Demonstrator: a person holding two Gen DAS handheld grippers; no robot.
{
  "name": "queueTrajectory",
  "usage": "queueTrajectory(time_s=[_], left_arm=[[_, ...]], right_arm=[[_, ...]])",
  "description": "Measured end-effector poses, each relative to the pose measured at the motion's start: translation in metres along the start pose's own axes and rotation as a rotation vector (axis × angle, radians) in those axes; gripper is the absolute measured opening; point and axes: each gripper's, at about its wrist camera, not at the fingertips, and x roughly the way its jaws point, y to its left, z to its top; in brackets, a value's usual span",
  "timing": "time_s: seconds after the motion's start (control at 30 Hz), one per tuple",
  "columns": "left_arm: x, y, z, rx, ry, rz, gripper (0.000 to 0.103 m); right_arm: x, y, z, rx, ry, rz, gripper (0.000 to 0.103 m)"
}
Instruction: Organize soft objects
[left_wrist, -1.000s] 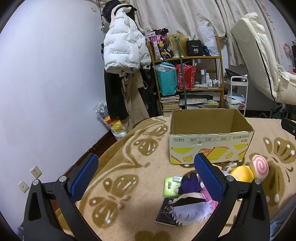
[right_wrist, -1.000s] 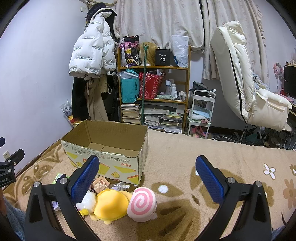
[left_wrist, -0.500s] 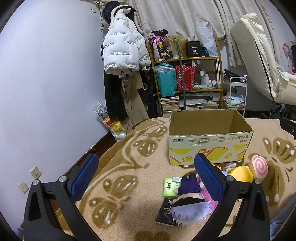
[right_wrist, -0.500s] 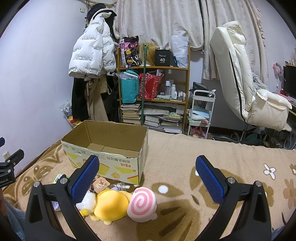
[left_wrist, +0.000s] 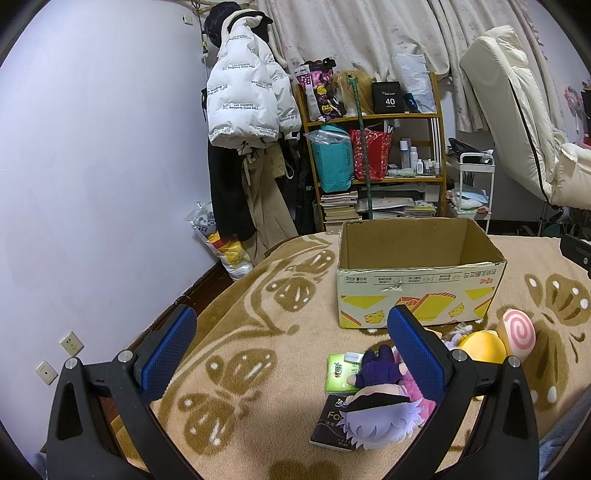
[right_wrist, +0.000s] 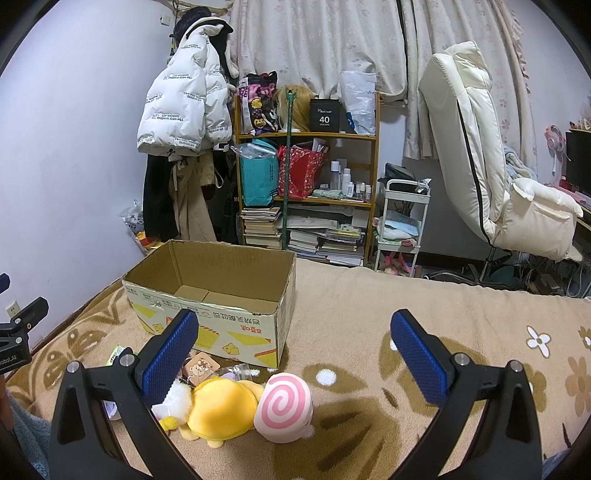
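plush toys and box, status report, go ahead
Left gripper open, empty; right gripper open, empty. Yellow plush and purple-haired doll on the blanket in front of the cardboard box. Tissue pack beside the doll.

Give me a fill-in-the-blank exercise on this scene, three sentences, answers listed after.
1. The cardboard box on the blanket holds ____ toys.
2. The yellow plush lies beside a round plush with a pink ____ on its face.
3. Both the left gripper and the right gripper have their jaws ____, holding nothing.

Missing words: no; spiral; open
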Motion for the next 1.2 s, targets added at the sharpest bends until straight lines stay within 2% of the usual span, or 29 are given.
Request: queueTrajectory(time_s=[1.2], left_arm=[[0.0019, 0.0013, -0.0015, -0.006, 0.007, -0.001, 0.102]], right_arm=[[0.0004, 0.0, -0.0003, 0.0, 0.001, 0.001, 0.103]])
